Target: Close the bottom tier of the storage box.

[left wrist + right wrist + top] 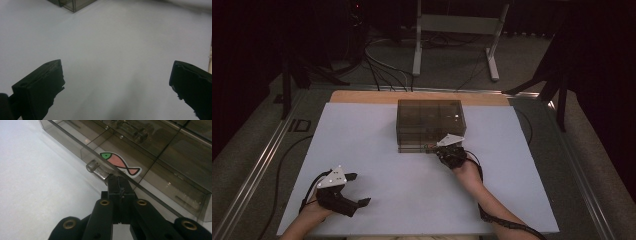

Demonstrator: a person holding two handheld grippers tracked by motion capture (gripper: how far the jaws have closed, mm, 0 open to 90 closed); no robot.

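Smoked-plastic drawer box [430, 125] sits at far-centre of the white table [377, 150], its rear just short of the table's far edge, where a strip of bare wood shows; tinted walls, several drawer compartments visible through the top. Bottom drawer [155, 182] sticks out a little toward the person, front lip ahead of the box face. Clear knob-type handle [97, 170] on that drawer front; right gripper [451, 150] is at it, jaws closed and pinched on the handle's near end, per right gripper view — pads pressed together w/ the handle stub entering between the tips. Gripper approaches from the person's side, roughly level, touching the drawer front low on the box's right half. Fish sticker [120, 163] lies inside the drawer just behind the handle: green head, salmon-pink body, black outline, white border; no readable text on sticker or box. Room: wide bare table on both sides of the box and all the way in front; right forearm lies across the near-right area. Left gripper [343, 192] rests near-left, well apart from the box, jaws wide open w/ nothing between them, bare table below; left gripper view catches a corner of the box far off at top. Marking "ID" [300, 125] on the floor rail left of the table, otherwise no writing legible.
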